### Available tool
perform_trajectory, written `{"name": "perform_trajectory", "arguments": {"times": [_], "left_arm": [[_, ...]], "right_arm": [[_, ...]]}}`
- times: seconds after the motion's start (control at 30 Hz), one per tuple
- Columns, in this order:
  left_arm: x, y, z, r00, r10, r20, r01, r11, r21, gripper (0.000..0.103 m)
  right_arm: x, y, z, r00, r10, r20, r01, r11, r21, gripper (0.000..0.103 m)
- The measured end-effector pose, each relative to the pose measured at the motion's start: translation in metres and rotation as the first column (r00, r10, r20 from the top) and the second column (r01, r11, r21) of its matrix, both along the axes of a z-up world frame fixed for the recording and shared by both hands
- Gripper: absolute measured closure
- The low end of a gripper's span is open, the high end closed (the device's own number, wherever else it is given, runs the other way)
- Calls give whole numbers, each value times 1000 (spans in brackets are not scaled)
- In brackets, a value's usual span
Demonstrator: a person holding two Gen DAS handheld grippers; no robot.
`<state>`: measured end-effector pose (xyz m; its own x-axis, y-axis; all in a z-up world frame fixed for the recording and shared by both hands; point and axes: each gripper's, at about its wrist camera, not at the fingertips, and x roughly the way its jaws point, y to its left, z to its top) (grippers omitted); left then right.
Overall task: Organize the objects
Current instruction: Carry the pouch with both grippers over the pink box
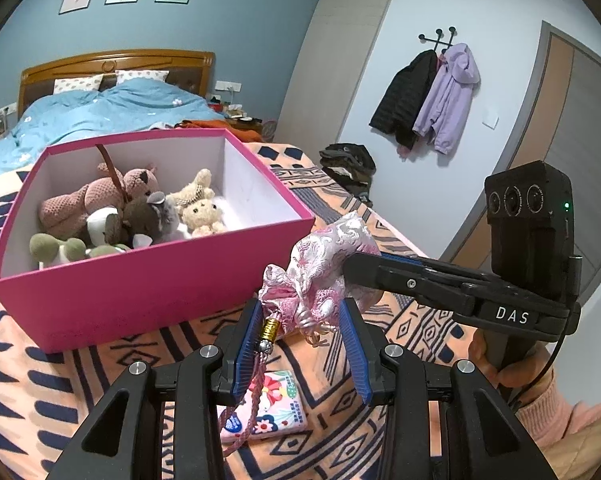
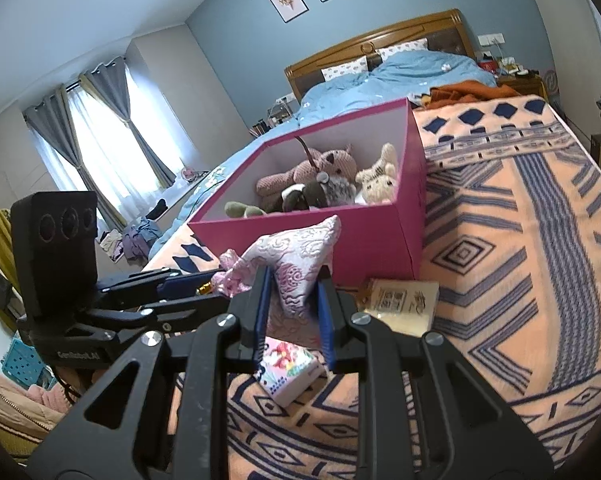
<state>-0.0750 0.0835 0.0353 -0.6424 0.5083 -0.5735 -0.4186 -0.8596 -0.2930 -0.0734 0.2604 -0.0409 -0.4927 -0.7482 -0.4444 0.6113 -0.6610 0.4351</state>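
Pink brocade drawstring pouch is hanging just before the magenta cardboard box, both grippers' fingers grasping it: left gripper its gathered neck, right gripper its body. Next, I judge, carrying it over the box rim.

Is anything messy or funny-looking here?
Mostly tidy. The plush toys lie jumbled on one side of the pink box, and a floral tissue pack and a beige card lie loose on the patterned blanket. Both grippers' jaws hold one pink brocade pouch.
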Motion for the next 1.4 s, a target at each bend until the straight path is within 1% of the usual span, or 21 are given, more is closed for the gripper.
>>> {"name": "perform_trajectory", "arguments": {"times": [0.5,1.4], "left_arm": [[-8,-7,19,998,27,-58,-28,1000,-15,63],[-20,-10,31,995,43,-85,-46,999,-24,63]], "right_arm": [[-9,-10,24,998,17,-59,-18,1000,-12,78],[-23,-19,36,996,17,-93,-19,1000,-17,76]]}}
